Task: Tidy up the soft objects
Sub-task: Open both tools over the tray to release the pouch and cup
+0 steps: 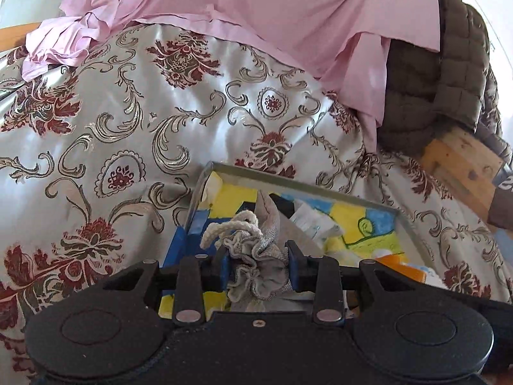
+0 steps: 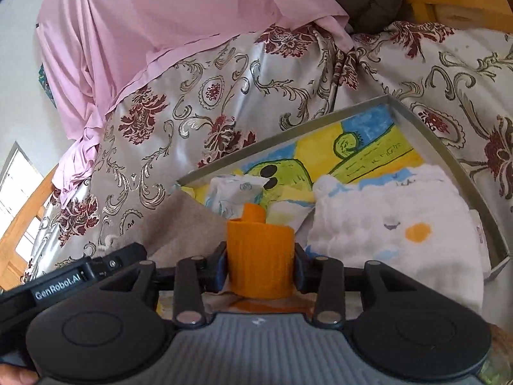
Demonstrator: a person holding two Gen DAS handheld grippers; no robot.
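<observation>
I am holding a gripper in each hand over a shallow grey box (image 2: 449, 160) that lies on a bed covered with a shiny silver bedspread (image 1: 105, 118) patterned in dark red flowers and scrolls. The floor of the box carries a child's painting in yellow, blue and green.

My left gripper (image 1: 258, 256) has its jaws partly closed, and a bunched grey drawstring pouch (image 1: 256, 266) sits between them, its gathered fabric filling the gap and touching both blue pads. Its cream cord (image 1: 224, 227) loops out just above the jaws. The pouch hangs over the near left part of the box.

My right gripper (image 2: 260, 263) has its jaws partly closed too, with a rolled orange ribbed cloth (image 2: 260, 256) standing upright between them. The roll spans the gap from pad to pad, though I cannot tell how firmly it is pressed. It is at the near edge of the box.

In the box, to the right of the orange roll, lies a white quilted cloth (image 2: 394, 231) with small blue marks and an orange spot. Beyond the roll lies a crumpled white packet (image 2: 231, 192) with pale blue print.

A pink sheet (image 1: 256, 12) is draped across the far side of the bed. A dark brown quilted garment (image 1: 429, 83) sits at the far right, beside a wooden bed frame (image 1: 461, 160).
</observation>
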